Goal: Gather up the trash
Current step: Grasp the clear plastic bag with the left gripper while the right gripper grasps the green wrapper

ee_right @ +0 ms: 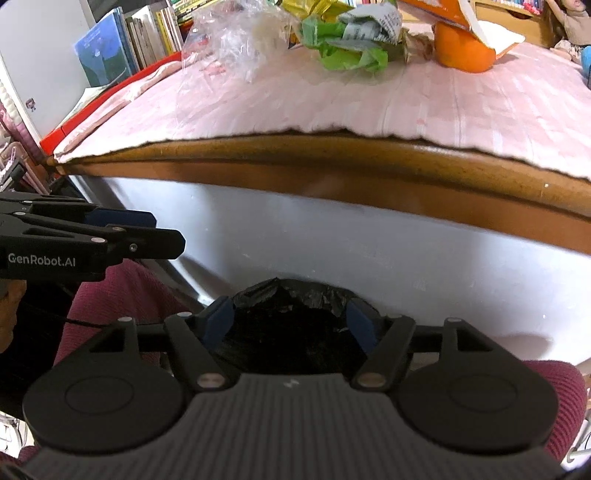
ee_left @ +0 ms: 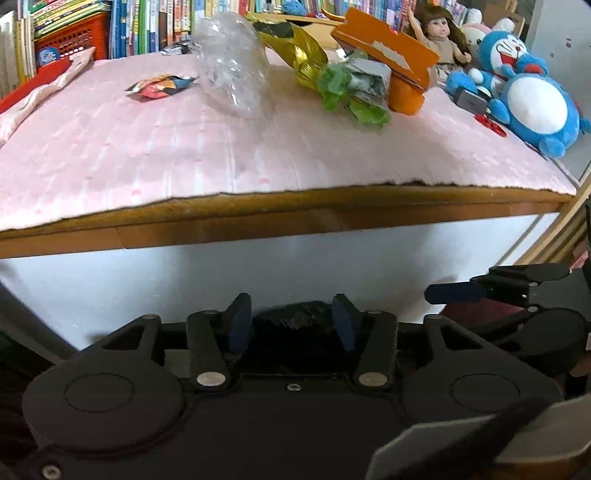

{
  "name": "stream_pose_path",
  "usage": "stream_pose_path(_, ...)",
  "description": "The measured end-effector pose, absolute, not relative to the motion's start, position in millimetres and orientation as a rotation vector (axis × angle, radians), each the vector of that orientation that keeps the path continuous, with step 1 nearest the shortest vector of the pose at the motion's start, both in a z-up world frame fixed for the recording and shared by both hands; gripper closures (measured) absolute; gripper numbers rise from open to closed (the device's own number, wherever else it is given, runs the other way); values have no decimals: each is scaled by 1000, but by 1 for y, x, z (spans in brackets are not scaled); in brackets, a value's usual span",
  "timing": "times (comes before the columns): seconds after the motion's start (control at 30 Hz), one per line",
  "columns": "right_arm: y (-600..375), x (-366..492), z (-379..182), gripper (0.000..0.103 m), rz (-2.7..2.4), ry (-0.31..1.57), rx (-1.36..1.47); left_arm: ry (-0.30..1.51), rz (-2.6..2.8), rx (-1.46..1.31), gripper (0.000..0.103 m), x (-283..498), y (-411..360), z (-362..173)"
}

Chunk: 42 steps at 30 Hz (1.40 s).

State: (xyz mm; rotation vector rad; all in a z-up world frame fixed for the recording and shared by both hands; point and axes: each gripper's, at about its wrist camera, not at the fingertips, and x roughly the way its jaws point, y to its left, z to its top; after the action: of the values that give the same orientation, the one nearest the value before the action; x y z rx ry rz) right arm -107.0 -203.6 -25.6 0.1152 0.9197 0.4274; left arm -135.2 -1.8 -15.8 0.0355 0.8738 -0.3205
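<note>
Both tools low over black bin bag [ee_right: 291, 321], below counter [ee_right: 332, 162] edge; left tool [ee_left: 291, 323] and right tool [ee_right: 291, 325] spread, empty; drop step seemingly done; wrappers [ee_left: 347, 92], clear bag [ee_left: 232, 62] on counter; next, reach up, pinch one.

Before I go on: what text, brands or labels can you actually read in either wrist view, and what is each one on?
"GenRobot.AI": white lettering on the side of the left tool, seen from the right wrist view.
Grey printed paper crumpled with the green wrapper: print too blurred to read.
Book spines behind the table: too small to read.
Snack wrapper: unreadable.
</note>
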Motion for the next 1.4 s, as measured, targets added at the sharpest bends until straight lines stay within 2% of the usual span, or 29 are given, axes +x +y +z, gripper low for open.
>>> stream_pose_path(0.33,-217,-100,7,23,403,772,82,697,-262,34,46,-136,6,20)
stream_pose_path(0.43,-221,-96,18,23,371,719,62,615,-221,5,38,-131,9,33)
stream_pose_path(0.57,-226,-85,30,24,330,656,70,519,-176,-18,21,-119,10,47)
stream_pose_path(0.8,-230,-55,48,24,292,572,130,463,-150,-163,14,-79,20,59)
stream_pose_path(1.1,-227,-40,69,24,265,482,81,444,-88,-156,10,-43,17,52)
stream_pose_path(1.4,-218,1,58,25,199,457,48,464,-66,-110,10,-10,3,38)
